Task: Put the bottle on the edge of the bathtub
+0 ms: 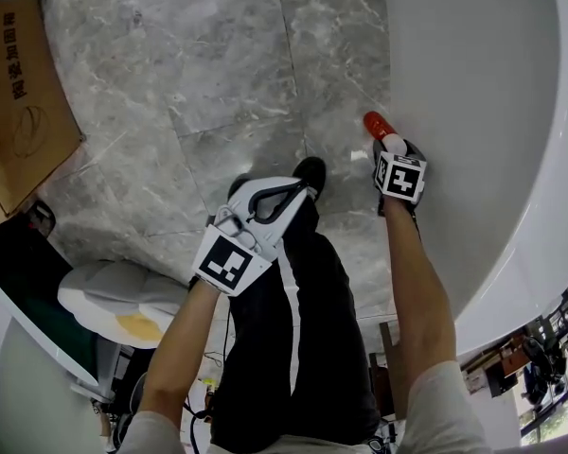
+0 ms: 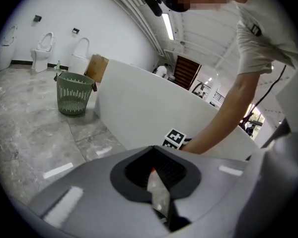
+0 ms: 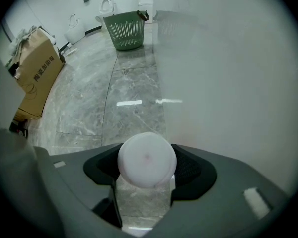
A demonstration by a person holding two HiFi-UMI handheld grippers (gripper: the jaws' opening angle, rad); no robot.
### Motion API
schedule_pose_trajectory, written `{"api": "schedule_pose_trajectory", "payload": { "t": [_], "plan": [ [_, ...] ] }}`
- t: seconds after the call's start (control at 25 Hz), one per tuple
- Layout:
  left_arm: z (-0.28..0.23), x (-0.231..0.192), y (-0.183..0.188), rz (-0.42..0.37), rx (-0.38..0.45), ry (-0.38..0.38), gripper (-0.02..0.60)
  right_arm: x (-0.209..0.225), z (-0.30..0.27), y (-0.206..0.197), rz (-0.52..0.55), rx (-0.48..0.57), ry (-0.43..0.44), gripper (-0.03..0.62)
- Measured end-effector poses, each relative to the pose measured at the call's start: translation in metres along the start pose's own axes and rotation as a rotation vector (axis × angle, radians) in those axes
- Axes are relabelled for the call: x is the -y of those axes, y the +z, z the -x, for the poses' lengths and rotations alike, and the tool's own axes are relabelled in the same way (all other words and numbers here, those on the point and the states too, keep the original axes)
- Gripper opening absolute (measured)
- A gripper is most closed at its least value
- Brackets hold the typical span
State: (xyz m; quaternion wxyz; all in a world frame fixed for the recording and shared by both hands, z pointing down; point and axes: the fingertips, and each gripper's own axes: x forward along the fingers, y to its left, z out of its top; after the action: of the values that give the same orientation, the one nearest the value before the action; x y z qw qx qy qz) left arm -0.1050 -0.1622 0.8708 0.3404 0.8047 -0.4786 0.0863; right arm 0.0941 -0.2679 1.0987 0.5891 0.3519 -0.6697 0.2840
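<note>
The bottle [image 1: 383, 134], white with a red cap, is clamped in my right gripper [image 1: 390, 149], which is shut on it close beside the bathtub's outer wall [image 1: 473, 112]. In the right gripper view its round white base [image 3: 147, 158] fills the gap between the jaws of that gripper [image 3: 147, 168], with the tub wall [image 3: 228, 83] on the right. My left gripper [image 1: 301, 190] hangs over the person's legs, shut with nothing in it. In the left gripper view its jaws [image 2: 156, 176] meet, and beyond them stand the tub [image 2: 139, 103] and the right arm.
A cardboard box [image 1: 19, 93] [image 3: 37, 68] stands on the marble floor at the left. A green slatted basket [image 2: 73, 92] [image 3: 125, 29] sits by the tub's far end, with toilets [image 2: 42, 51] along the wall. Black trousers [image 1: 293, 329] are below me.
</note>
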Motion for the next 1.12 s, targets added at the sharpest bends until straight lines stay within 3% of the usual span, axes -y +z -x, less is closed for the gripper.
{"api": "schedule_pose_trajectory", "payload": {
  "t": [0.4, 0.68, 1.12],
  "plan": [
    [-0.003, -0.009, -0.018, 0.022, -0.005, 0.017, 0.057, 0.002, -0.020, 0.006, 0.022, -0.022, -0.018, 0.282],
    [0.014, -0.004, -0.011, 0.018, -0.014, 0.023, 0.057, 0.009, 0.014, 0.016, 0.046, -0.001, -0.052, 0.273],
    [0.059, 0.065, 0.050, -0.184, -0.013, -0.093, 0.057, -0.008, 0.146, 0.003, -0.100, 0.101, -0.045, 0.273]
  ]
}}
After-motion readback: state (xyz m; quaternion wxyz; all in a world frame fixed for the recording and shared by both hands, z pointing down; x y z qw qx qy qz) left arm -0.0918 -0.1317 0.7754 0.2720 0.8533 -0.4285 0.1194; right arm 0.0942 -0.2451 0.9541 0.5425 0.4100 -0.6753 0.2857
